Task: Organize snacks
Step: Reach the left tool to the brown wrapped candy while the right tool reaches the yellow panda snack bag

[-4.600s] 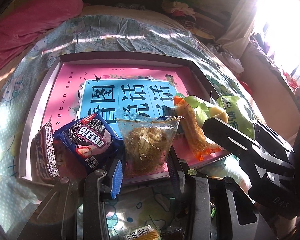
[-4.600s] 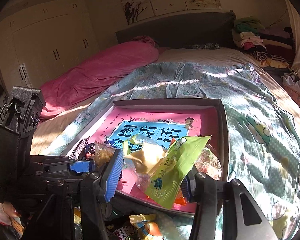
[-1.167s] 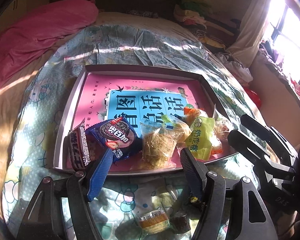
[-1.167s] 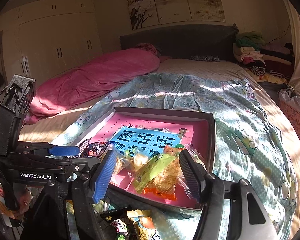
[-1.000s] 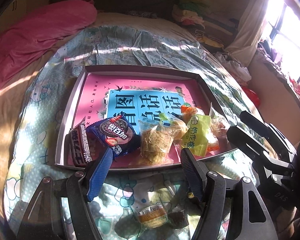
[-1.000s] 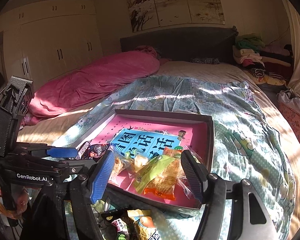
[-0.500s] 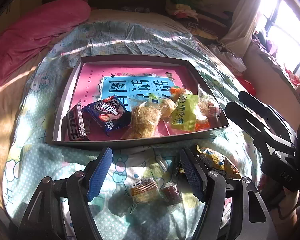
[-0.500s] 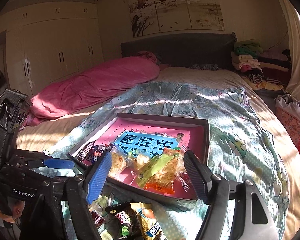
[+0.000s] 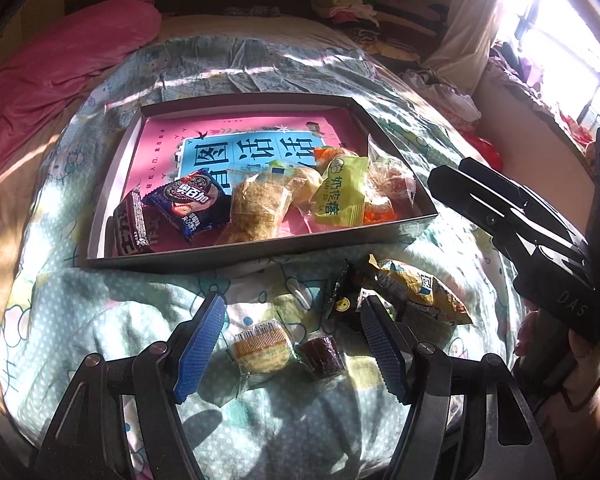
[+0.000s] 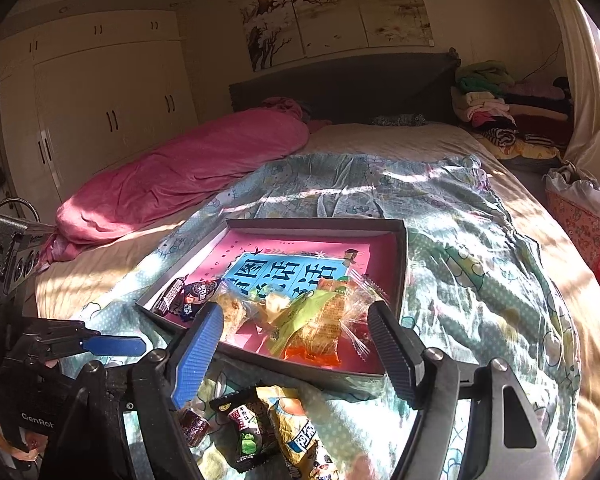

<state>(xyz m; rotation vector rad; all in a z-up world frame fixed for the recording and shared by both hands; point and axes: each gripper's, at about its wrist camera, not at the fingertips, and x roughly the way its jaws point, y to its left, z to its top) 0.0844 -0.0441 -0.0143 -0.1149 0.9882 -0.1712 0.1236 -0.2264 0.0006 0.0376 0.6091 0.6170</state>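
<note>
A bed is seen through two fisheye wrist cameras, covered by a pale green cartoon-print quilt (image 9: 100, 320). On the quilt a shallow grey box (image 9: 260, 246) with a pink and blue printed lining is laid, and snacks are gathered along its near side: a brown wafer packet (image 9: 130, 226) at the left end, a dark blue biscuit packet (image 9: 188, 206), a clear bag of golden pastry (image 9: 256, 208), a light green packet (image 9: 338, 194) and a clear wrapped snack (image 9: 388, 178) at the right end.

The left gripper (image 9: 294, 344) is held above the quilt, on the near side of the box, with its blue-padded fingers (image 9: 200, 344) spread wide and nothing gripped. Between those fingers, on the quilt, a small wrapped cake (image 9: 262, 346) and a dark red wrapped sweet (image 9: 322, 354) are seen lying apart from the pads. Just beyond the right finger a black packet (image 9: 346, 300) and a yellow packet (image 9: 416, 292) are found, outside the box.

The right gripper (image 10: 296, 328) is likewise held wide open and empty, its jaws having just been opening; the box's near right corner and the snacks there are framed between its fingers (image 10: 198, 354). The black and yellow packets appear below it, possibly overlapping.
</note>
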